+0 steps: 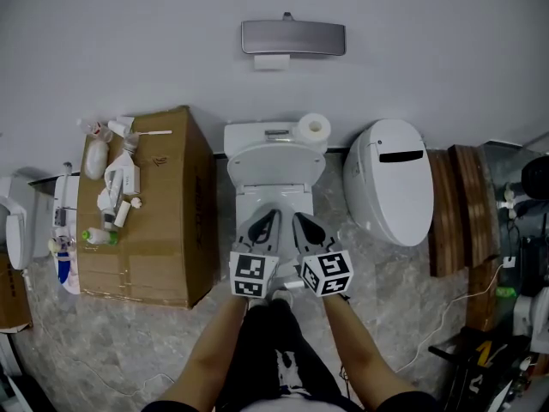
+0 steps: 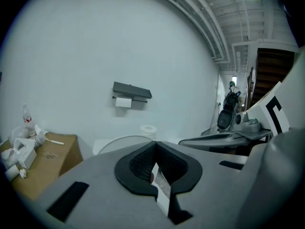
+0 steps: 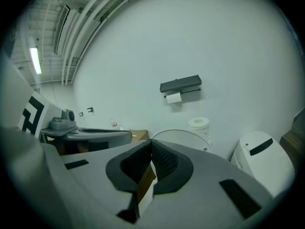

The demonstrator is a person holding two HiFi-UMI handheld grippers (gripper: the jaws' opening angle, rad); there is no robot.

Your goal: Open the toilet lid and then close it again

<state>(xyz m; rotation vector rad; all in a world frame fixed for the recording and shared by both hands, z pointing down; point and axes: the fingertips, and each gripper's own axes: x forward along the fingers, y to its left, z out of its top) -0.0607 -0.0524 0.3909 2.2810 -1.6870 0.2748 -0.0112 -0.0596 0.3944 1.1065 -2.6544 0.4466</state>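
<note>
Toilet lid [image 1: 276, 163]: apparently raised, leaning toward the tank [image 1: 257, 132]. It lies at 12 o'clock from both grippers, with its hinge line running 9 to 3. Left gripper [image 1: 271, 216], right gripper [image 1: 298, 218]: clenched, empty, side by side, about equally near.

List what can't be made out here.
- Toilet front rim: head view, covered by left gripper and right gripper.
- Items on cardboard box: head view, too small to identify.
- Clutter at right edge: head view, dark, cut off by frame.
</note>
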